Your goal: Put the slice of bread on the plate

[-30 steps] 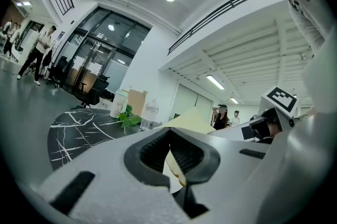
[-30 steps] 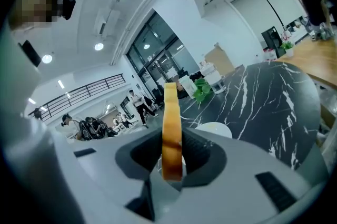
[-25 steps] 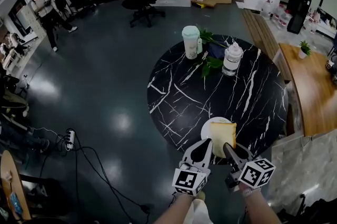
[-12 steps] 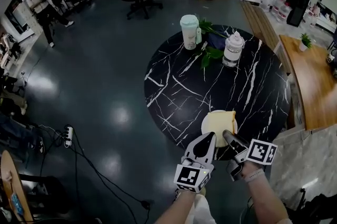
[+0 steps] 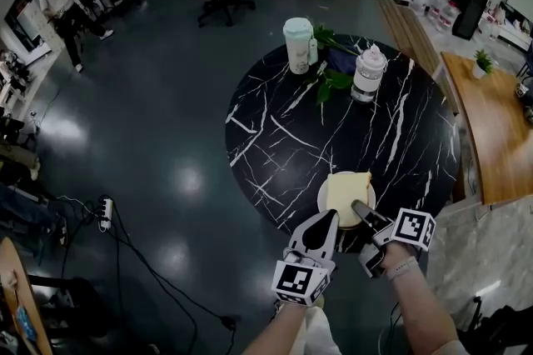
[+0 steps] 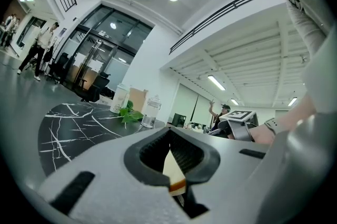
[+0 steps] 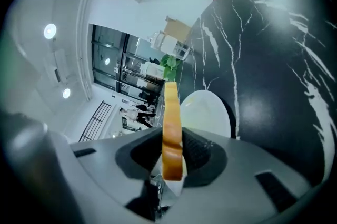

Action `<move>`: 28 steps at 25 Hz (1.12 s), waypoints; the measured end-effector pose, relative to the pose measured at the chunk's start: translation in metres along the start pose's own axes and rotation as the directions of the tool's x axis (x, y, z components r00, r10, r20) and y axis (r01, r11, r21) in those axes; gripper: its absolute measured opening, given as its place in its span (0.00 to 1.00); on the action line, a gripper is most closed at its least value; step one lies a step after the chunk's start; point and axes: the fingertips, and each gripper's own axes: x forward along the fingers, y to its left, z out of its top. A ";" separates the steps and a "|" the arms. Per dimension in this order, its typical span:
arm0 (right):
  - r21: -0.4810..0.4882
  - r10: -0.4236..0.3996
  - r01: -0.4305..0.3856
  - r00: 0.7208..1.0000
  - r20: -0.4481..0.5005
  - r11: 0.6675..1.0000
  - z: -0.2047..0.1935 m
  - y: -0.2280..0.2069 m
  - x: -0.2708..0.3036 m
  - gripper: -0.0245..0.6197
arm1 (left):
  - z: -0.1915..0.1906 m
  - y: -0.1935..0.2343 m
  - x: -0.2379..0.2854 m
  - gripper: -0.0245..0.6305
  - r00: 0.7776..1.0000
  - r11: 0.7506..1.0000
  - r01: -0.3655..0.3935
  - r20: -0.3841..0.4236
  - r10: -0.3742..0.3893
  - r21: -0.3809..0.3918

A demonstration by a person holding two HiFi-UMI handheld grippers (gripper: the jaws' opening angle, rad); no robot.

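Observation:
My right gripper is shut on a slice of bread by its near edge, and the slice lies almost flat over the white plate at the table's near rim. In the right gripper view the bread shows edge-on between the pads, with the plate just beyond it. I cannot tell whether slice and plate touch. My left gripper hovers level just left of the plate, jaws together and empty. Through its jaws in the left gripper view, a bit of the bread shows.
The round black marble table carries a green-lidded cup, a clear jar and a leafy sprig at its far side. A wooden bench runs along the right. Cables and a power strip lie on the floor at left.
My right gripper has rolled and sunk, bringing the bread from a raised tilt down to nearly flat over the plate. The left gripper has stayed where it was.

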 end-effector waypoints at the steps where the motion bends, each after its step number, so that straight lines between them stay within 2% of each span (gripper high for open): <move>1: 0.000 0.006 -0.006 1.000 0.000 1.000 0.001 0.000 0.001 0.18 | 0.000 0.001 0.000 0.05 1.000 1.000 -0.002 0.000 0.002 -0.001; 11: 0.074 -0.039 0.039 0.999 -0.003 0.997 0.001 -0.005 0.000 0.18 | 0.004 0.000 0.003 0.05 1.000 1.000 0.006 0.009 -0.006 -0.006; 17: 0.091 -0.030 0.031 1.000 -0.003 0.995 0.003 -0.003 0.000 0.19 | 0.007 0.001 0.003 0.05 1.000 1.000 0.011 0.015 -0.010 -0.010; 24: 0.090 -0.016 0.018 1.000 -0.015 0.996 0.004 0.003 0.001 0.37 | 0.008 -0.001 0.002 0.05 1.000 1.000 0.018 0.018 -0.018 -0.018; 28: 0.082 0.005 -0.005 1.000 0.005 0.997 0.009 0.010 0.000 0.43 | 0.012 -0.002 0.002 0.05 0.999 0.999 0.022 0.023 -0.022 -0.023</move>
